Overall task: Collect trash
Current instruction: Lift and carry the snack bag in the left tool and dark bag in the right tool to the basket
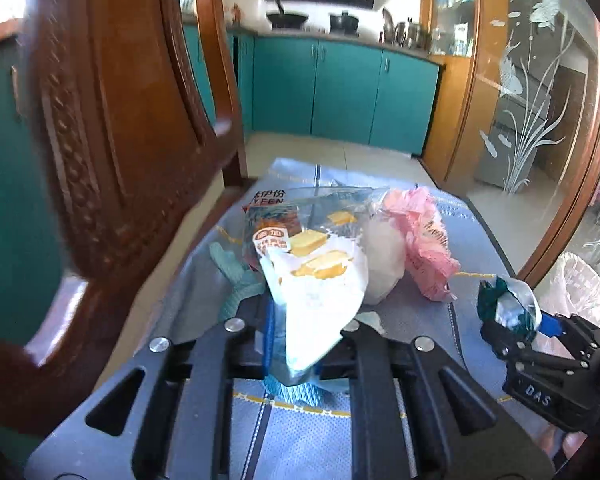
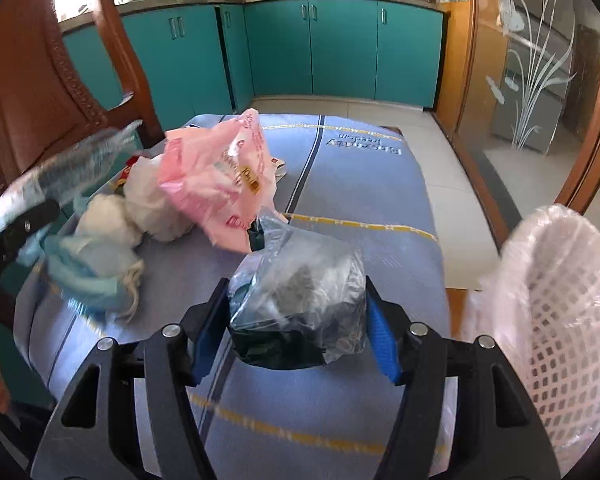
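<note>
The left gripper is pitched downward over the blue striped cloth, and its fingers are clenched on a clear snack wrapper printed with yellow cake pieces, which stands up from between them toward 12 o'clock. In the right wrist view the same gripper is seen at 9 o'clock with the crinkled wrapper lifted off the cloth.

The right gripper is also tilted downward, and its blue-padded fingers are closed against the two sides of a clear plastic bag holding dark green scraps. Whether the bag is raised off the cloth cannot be told.

The remaining trash lies on the cloth at 11 o'clock of the right gripper: a pink plastic bag, white crumpled paper balls and a pale blue wad. A white lattice basket lined with plastic stands at 3 o'clock, beside the cloth's edge.
</note>
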Motion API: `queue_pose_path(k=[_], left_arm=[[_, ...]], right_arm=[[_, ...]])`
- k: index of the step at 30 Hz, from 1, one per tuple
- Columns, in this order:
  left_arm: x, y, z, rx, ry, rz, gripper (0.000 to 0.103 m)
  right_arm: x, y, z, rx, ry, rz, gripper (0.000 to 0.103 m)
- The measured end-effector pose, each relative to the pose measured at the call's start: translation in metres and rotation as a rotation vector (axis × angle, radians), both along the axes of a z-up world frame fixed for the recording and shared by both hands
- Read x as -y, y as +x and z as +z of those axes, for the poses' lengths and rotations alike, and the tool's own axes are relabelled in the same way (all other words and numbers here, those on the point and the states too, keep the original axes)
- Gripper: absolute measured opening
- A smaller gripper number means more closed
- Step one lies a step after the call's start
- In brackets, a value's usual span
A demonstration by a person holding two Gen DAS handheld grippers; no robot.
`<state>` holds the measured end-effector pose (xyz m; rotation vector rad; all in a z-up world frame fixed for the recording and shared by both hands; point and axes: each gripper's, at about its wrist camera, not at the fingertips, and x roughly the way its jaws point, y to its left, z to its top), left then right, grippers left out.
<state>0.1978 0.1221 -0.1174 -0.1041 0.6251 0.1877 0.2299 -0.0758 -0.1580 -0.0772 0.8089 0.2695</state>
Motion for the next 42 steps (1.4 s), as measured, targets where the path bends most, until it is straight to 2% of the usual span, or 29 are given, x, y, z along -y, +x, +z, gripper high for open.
queue_pose_path(k=[6,9,18,24,33,38,42], left_arm=[[0.017,-0.039,0.033,0.15,0.035,0.011,0.014],[0.021,-0.05,0.042,0.174,0.03,0.013,0.014],[0.02,-0.082,0.057,0.26,-0.04,-0.01,0.014],[0.015,-0.098,0.061,0.344,-0.1,-0.064,0.014],[0.021,-0.101,0.06,0.341,-0.059,-0.062,0.014],[0.032,-0.098,0.059,0.313,-0.022,-0.058,0.014],[0.039,-0.102,0.064,0.305,0.042,-0.026,0.014]], right_arm=[[0.011,-0.032,0.021,0.076,-0.019,-0.006,0.063],[0.018,-0.043,0.031,0.097,-0.009,-0.012,0.063],[0.022,-0.065,0.033,0.108,-0.001,0.002,0.063],[0.02,-0.068,0.039,0.134,-0.013,0.002,0.063],[0.018,-0.071,0.042,0.147,-0.021,0.011,0.063],[0.024,-0.082,0.058,0.198,-0.031,0.005,0.063],[0.03,-0.095,0.08,0.257,-0.038,0.002,0.063]])
